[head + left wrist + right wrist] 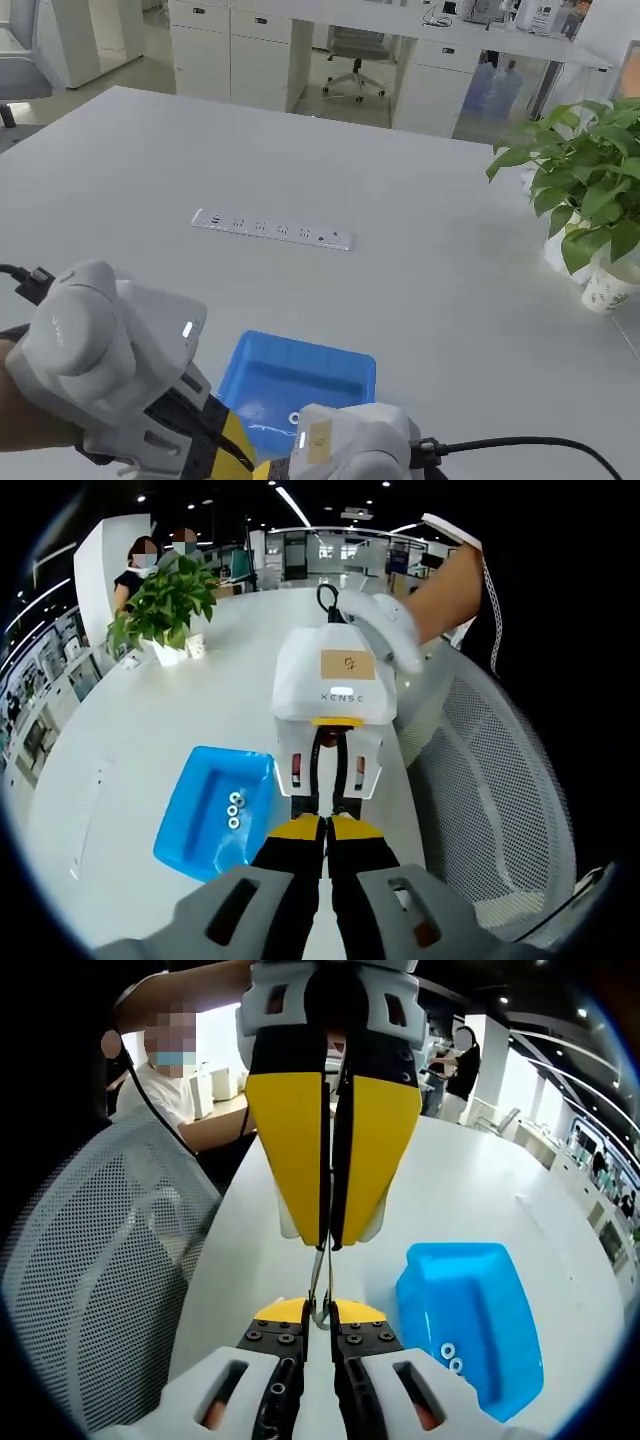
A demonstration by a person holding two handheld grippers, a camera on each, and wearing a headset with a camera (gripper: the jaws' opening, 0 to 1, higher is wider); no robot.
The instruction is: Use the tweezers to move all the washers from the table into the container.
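- Two grippers meet tip to tip just above the near edge of the bench point(400, 180), facing each other.
- Your left gripper point(326, 825) has its yellow fingers narrow, pinched on the tweezers point(320, 1278), which stick out from between their tips.
- Your right gripper point(320, 1312) has its fingers nearly closed around the other end of the tweezers, so the tool bridges the small gap between the two grippers.
- A mesh chair point(490, 780) sits close beside the bench edge, next to your hands.
- The blue container point(300, 352) rests on the bench just beyond the grippers.
- Three washers point(235, 810) lie in a short row inside the container.
- Farther out, a white power strip point(272, 228) lies flat in the middle of the bench.
- A potted plant point(590, 180) stands at the far right edge.
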